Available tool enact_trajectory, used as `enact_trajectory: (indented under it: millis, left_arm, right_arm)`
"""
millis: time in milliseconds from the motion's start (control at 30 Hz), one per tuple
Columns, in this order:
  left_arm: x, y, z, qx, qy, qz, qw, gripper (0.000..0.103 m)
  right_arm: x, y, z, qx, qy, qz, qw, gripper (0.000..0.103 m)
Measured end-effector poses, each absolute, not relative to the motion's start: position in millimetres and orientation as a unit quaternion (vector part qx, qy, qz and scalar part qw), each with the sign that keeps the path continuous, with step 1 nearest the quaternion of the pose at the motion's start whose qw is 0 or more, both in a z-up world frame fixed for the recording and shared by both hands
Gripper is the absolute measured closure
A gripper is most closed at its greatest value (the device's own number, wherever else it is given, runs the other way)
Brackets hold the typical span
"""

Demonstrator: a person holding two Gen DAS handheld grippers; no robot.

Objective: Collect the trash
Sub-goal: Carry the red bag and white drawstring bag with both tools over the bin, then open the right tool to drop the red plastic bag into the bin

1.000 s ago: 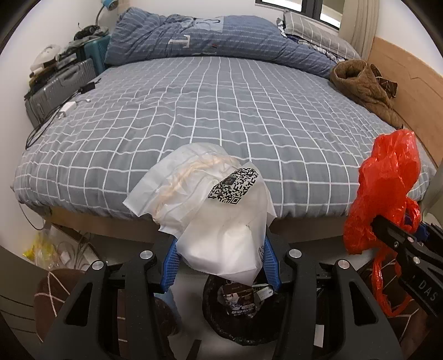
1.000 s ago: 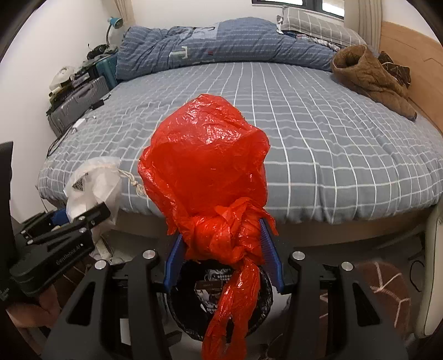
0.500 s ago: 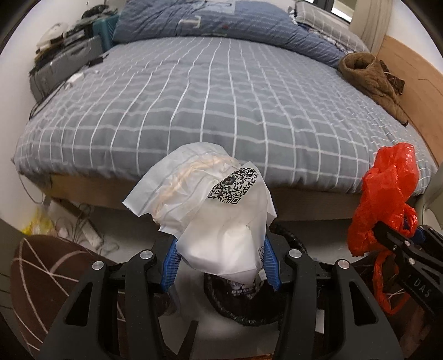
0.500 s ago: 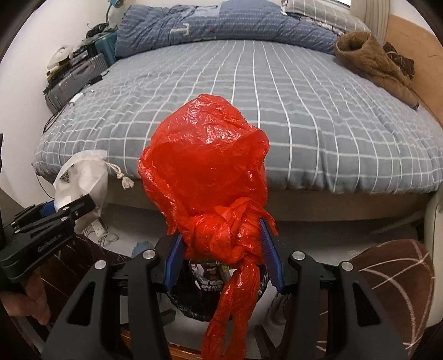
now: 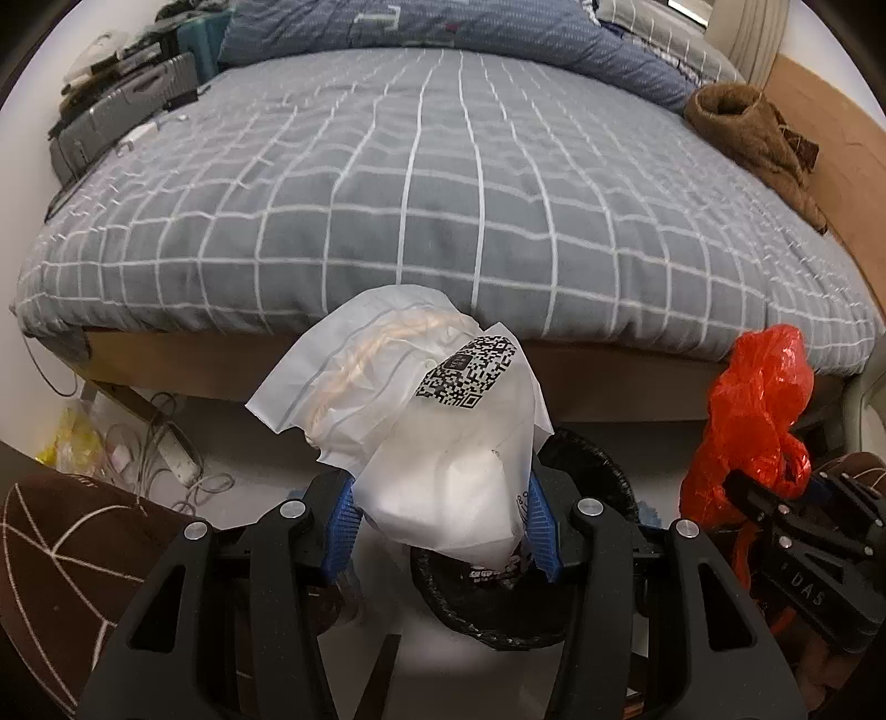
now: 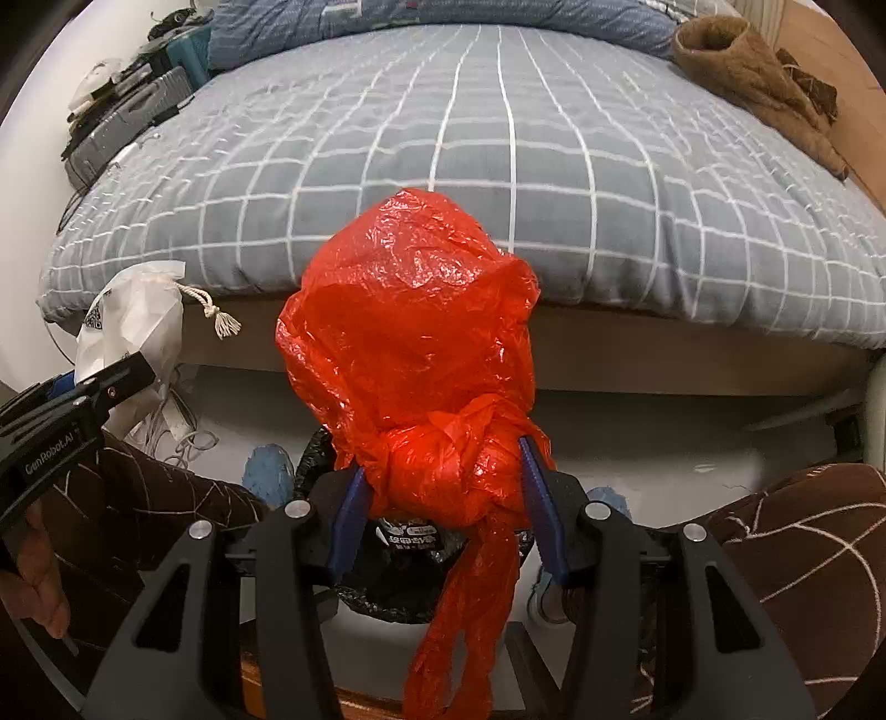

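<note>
a home bedroom: a wide bed [image 5: 443, 183] under a grey checked cover fills most of the room, with a rumpled blue duvet [image 5: 443, 33] and a pillow along its far edge. a brown jacket [image 5: 753, 133] lies at the bed's right edge and a grey suitcase [image 5: 122, 122] stands beside its left edge.

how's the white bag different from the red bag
The white bag is cloudy pale plastic with a black square code printed on it and a cream cord; the red bag is plain, shiny and crinkled. The red bag is knotted with tails hanging down; the white bag's top is loosely crumpled. Both are clamped in a gripper, white in the left gripper, red in the right gripper, above a black-lined bin.
</note>
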State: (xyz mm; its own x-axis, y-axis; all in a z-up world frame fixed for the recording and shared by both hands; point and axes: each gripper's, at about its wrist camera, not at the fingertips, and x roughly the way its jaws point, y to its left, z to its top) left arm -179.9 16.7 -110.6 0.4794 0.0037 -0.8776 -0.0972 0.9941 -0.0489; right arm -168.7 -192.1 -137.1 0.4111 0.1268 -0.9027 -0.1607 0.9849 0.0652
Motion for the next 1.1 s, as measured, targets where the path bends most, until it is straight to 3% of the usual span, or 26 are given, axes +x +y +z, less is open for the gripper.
enact_trajectory:
  millis: [833, 933, 1100]
  left_arm:
    - [-133, 33, -211, -0.052, 0.589, 0.027, 0.806, 0.054]
    - [-132, 37, -217, -0.059, 0.599, 0.034, 0.798, 0.054]
    - [-131, 37, -220, -0.054, 0.602, 0.034, 0.796, 0.054]
  right_arm:
    - [-121, -151, -242, -0.035, 0.621, 0.115, 0.775, 0.052]
    - [-118, -143, -246, -0.049, 0.621, 0.126, 0.772, 0.046]
    - [-121, -138, -242, -0.069, 0.611, 0.132, 0.778, 0.015]
